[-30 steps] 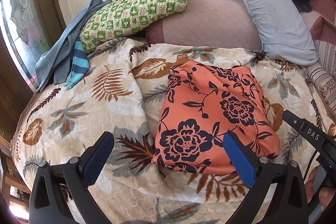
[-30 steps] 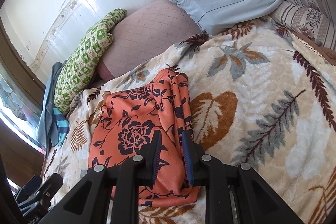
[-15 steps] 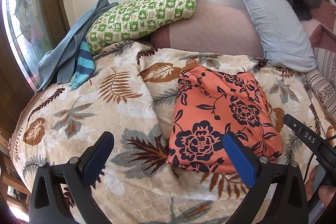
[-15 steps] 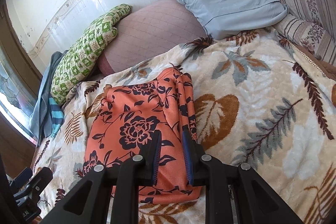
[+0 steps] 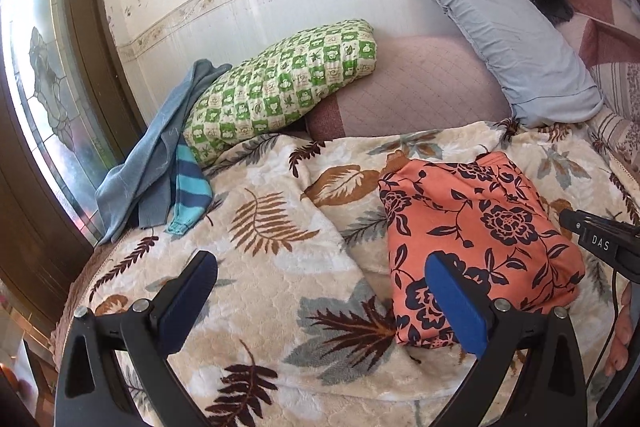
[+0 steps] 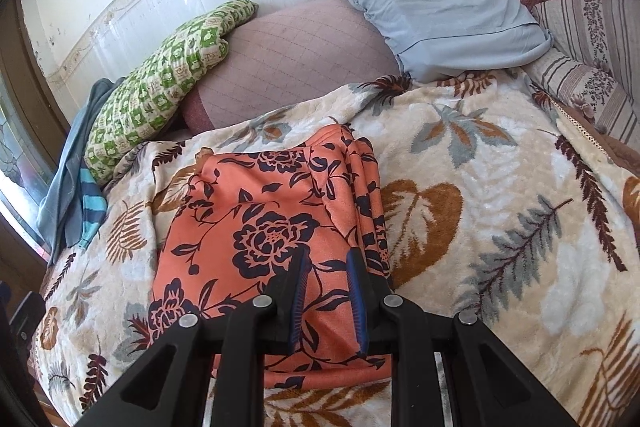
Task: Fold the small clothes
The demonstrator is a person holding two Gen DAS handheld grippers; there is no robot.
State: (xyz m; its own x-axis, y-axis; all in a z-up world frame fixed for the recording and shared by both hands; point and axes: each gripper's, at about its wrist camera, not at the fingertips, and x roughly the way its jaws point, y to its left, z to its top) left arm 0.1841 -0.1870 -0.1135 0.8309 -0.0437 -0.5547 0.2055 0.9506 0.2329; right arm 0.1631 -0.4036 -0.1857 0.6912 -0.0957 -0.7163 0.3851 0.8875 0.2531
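A folded orange garment with dark flowers (image 5: pixel 476 231) lies on the leaf-print blanket (image 5: pixel 272 247); it also shows in the right wrist view (image 6: pixel 264 227). My left gripper (image 5: pixel 320 287) is wide open and empty, above the blanket to the garment's left, its right finger over the garment's near corner. My right gripper (image 6: pixel 326 259) hovers above the garment's near right part with jaws a small gap apart, nothing between them. A blue cloth with a striped sleeve (image 5: pixel 160 171) lies at the far left.
A green checked pillow (image 5: pixel 280 87), a pink cushion (image 5: pixel 412 95) and a grey-blue pillow (image 5: pixel 516 43) lean on the back wall. Striped bedding (image 6: pixel 592 43) is at the right. A wooden window frame (image 5: pixel 52 147) stands at the left.
Both grippers have risen and pulled back from the garment, so more wall shows. The left view has swung leftward. The garment lies unmoved; jaw openings are unchanged.
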